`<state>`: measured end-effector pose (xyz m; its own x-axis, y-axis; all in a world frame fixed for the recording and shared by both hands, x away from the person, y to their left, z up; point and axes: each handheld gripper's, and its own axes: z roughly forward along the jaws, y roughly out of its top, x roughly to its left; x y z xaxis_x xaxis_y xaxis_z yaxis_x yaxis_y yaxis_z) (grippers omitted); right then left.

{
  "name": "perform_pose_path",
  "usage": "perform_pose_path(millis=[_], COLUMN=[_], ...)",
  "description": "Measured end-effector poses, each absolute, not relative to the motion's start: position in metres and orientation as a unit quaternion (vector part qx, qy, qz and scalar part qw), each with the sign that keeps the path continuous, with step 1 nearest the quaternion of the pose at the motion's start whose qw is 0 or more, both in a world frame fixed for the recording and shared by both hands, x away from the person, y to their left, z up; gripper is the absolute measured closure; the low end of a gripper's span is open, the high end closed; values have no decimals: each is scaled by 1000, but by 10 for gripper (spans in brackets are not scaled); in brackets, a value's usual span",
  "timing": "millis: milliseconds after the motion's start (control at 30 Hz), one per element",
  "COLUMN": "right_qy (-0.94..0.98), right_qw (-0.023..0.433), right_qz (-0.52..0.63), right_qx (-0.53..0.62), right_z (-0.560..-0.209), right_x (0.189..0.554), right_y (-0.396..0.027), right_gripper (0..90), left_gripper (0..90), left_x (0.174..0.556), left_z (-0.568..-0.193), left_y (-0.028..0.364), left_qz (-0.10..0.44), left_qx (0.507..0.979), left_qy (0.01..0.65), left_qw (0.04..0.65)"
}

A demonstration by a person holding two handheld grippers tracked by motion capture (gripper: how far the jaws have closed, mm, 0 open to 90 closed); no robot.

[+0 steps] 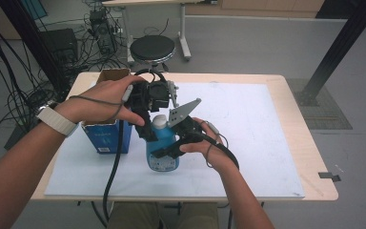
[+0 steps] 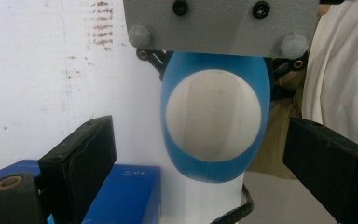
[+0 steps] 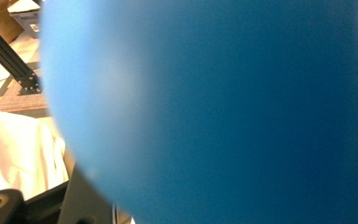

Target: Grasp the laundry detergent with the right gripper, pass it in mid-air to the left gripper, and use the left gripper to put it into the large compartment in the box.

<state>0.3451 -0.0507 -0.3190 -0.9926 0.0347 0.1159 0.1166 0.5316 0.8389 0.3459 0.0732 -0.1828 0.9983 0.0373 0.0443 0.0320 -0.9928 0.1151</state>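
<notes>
A blue bottle (image 1: 162, 150) with a white cap (image 1: 159, 121) stands upright near the middle of the white mat (image 1: 248, 143). My right gripper (image 1: 172, 147) is shut on its body from the right, its grey plate (image 1: 183, 112) raised beside the cap. In the right gripper view the bottle's blue side (image 3: 214, 112) is pressed close to the camera. My left gripper (image 1: 147, 125) hangs over the top of the bottle. Looking down along it, the left gripper (image 2: 200, 163) stands open, with the cap (image 2: 213, 114) between its widely spread jaws and not touched by them.
A blue box (image 1: 106, 136) with an open cardboard top stands on the mat just left of the bottle, also seen as the blue box (image 2: 121, 191) below the left jaw. A black stool (image 1: 152, 48) and cables lie beyond the table's far edge. A black post (image 1: 333, 52) rises at right.
</notes>
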Motion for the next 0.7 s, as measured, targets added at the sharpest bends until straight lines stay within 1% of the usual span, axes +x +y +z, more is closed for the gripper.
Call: perform_pose_path(millis=[700], right_qy=[-874], right_qw=[46], right_qz=[-482], right_qx=[-44], right_z=[-320], right_x=[345], right_y=[-52], right_gripper=[435], left_gripper=[100], left_x=[346], left_z=[-184], left_y=[72], left_qz=[23], left_qx=[998], left_qy=[15], left_qw=[59])
